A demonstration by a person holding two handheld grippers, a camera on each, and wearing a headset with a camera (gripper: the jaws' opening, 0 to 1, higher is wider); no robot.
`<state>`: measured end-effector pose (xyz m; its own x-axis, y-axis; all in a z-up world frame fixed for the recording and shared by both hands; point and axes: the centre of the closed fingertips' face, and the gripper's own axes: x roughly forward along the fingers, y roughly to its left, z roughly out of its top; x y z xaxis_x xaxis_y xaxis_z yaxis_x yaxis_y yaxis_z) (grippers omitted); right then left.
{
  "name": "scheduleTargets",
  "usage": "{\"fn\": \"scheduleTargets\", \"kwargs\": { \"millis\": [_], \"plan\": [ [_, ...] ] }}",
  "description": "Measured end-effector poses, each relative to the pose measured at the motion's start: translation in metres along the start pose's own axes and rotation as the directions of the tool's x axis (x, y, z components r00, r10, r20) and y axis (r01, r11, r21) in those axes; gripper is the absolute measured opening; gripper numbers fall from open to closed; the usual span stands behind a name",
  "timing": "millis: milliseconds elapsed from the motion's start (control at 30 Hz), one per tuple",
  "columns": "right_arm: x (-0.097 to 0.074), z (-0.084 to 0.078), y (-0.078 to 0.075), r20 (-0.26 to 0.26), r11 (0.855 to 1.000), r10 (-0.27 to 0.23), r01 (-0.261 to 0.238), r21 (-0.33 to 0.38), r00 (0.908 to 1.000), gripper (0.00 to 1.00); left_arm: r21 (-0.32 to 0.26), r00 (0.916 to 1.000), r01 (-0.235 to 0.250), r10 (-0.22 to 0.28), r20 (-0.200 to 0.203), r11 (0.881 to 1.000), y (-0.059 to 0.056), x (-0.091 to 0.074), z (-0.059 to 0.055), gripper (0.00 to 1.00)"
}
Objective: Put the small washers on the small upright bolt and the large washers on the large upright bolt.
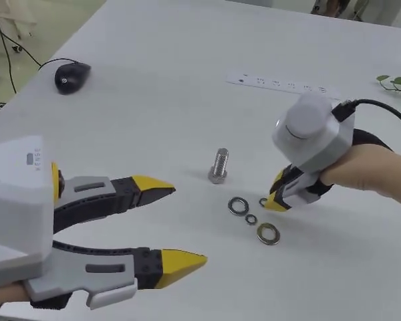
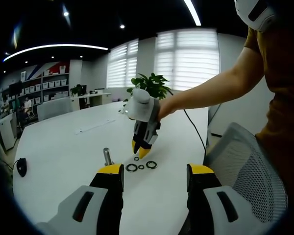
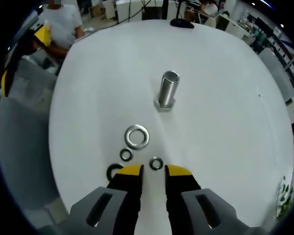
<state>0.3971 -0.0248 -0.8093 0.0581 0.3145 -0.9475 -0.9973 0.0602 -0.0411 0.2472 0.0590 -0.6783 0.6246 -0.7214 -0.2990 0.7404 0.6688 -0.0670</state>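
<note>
Hidden/unclear:
- Right gripper view: one washer (image 3: 111, 171) at lower left is partly covered by a jaw tip. It looks dark, and its size cannot be judged there.
- Head view: a small washer (image 1: 262, 201) is half hidden by the yellow tip of the right gripper (image 1: 277, 200).

Task items:
- One steel bolt (image 1: 218, 166) stands at frame centre on the white table (image 1: 154, 87), hex head down and threaded shank up.
- Four flat metal rings lie loose just below and right of it.
- These are a large washer (image 1: 238, 205) nearest the bolt, a second small washer (image 1: 251, 219), a second large washer (image 1: 268, 233), and the half-hidden small one.

Tongs:
- The right gripper's jaws are set narrow with nothing between them. Its tips are down at the ring cluster, and the small washer lies just ahead of the gap.
- The left gripper (image 1: 177, 224) is at lower left with its jaws spread wide and empty, well apart from the bolt and washers.
</note>
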Motion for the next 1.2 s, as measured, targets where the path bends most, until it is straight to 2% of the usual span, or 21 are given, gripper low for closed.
{"fn": "scheduleTargets", "kwargs": {
  "millis": [233,367,633,1200],
  "plan": [
    [0.007,0.001,0.000,-0.019,1.000,0.007,-0.007,0.009,0.9998,0.19,0.001,1.0000,-0.005,0.005,0.000,1.000,0.003,0.000,0.000,0.50],
    [0.010,-0.004,-0.005,-0.036,1.000,0.003,-0.002,0.028,0.9993,0.19,0.002,1.0000,-0.004,0.004,-0.002,1.000,0.004,0.000,0.000,0.50],
    [0.011,-0.003,-0.004,-0.032,0.998,0.021,-0.020,0.059,0.9993,0.20,0.003,1.0000,-0.004,0.004,-0.006,1.000,0.007,0.000,-0.001,0.50],
    [0.011,-0.004,-0.003,-0.050,0.999,0.003,-0.001,0.049,0.9988,0.15,0.002,1.0000,-0.004,0.004,-0.004,1.000,0.005,0.004,-0.002,0.50]
  ]
}}
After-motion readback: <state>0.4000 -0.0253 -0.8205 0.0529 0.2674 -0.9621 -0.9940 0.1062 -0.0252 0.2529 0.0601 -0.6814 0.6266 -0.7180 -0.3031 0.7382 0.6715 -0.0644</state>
